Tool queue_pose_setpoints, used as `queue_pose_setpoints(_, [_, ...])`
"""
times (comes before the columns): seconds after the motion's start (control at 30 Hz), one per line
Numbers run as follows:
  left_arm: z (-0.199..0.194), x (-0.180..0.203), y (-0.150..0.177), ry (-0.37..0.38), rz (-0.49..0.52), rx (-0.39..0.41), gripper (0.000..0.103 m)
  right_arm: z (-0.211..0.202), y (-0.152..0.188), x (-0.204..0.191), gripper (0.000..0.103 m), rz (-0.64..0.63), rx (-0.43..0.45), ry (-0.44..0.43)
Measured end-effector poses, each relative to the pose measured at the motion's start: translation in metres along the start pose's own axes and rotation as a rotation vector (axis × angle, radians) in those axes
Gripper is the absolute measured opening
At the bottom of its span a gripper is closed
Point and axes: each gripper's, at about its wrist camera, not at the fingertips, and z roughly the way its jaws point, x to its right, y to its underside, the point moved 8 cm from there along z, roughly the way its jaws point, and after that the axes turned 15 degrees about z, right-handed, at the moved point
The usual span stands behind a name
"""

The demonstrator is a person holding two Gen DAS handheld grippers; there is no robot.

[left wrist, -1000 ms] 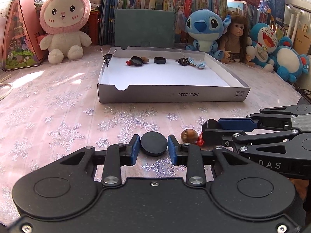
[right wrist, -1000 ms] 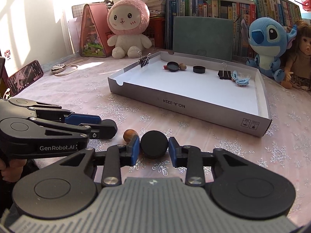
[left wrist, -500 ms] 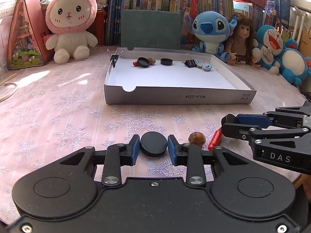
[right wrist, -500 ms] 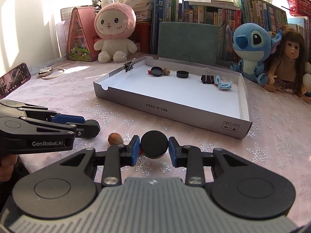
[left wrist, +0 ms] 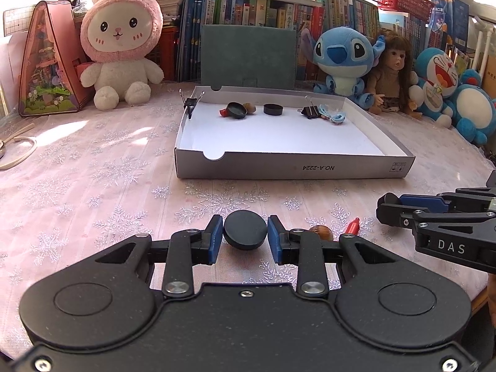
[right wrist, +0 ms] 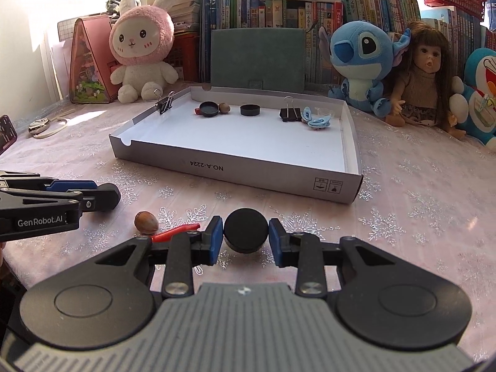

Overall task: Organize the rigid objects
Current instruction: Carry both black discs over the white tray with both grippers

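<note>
My left gripper [left wrist: 245, 228] is shut on a black round disc [left wrist: 245, 235] low over the pink tablecloth. My right gripper [right wrist: 245, 231] is shut on a second black disc [right wrist: 245, 237]. In the left wrist view the right gripper [left wrist: 387, 209] shows side-on at the right edge. The left gripper [right wrist: 107, 197] enters the right wrist view from the left. Between them on the cloth lie a brown nut [right wrist: 145, 222] and a small red piece [right wrist: 175, 232]. The white cardboard tray [left wrist: 294, 167] stands ahead of both.
At the tray's back lie a black lid [left wrist: 237, 110] beside a nut, another black disc [left wrist: 272, 109], a binder clip [left wrist: 310, 111] and a blue clip [left wrist: 336, 116]. Another binder clip [left wrist: 190, 104] grips the left rim. Plush toys, a doll and books line the far edge.
The right gripper has swung to the right, away from the nut, and the red piece now shows. The left gripper has stayed where it was. Both still grip their discs.
</note>
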Motion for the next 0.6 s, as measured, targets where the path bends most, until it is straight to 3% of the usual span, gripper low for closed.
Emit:
queue_pose_setpoints(0.13, [0.003, 0.001, 0.001, -0.002, 0.009, -0.009, 0.03, 0.005, 0.005, 0.003, 0.038, 0.0, -0.015, 0.018])
queue_pose_setpoints(0.3, [0.007, 0.004, 0.008, -0.022, 0.018, -0.005, 0.03, 0.005, 0.009, 0.004, 0.055, -0.01, 0.019, 0.038])
queue_pose_setpoints(0.43, [0.006, 0.011, 0.013, -0.064, 0.062, 0.029, 0.043, 0.006, 0.013, 0.004, 0.06, -0.018, 0.062, 0.045])
queue_pose_setpoints(0.6, [0.008, 0.015, 0.017, -0.107, 0.084, 0.053, 0.047, 0.006, 0.016, 0.005, 0.069, -0.037, 0.132, 0.095])
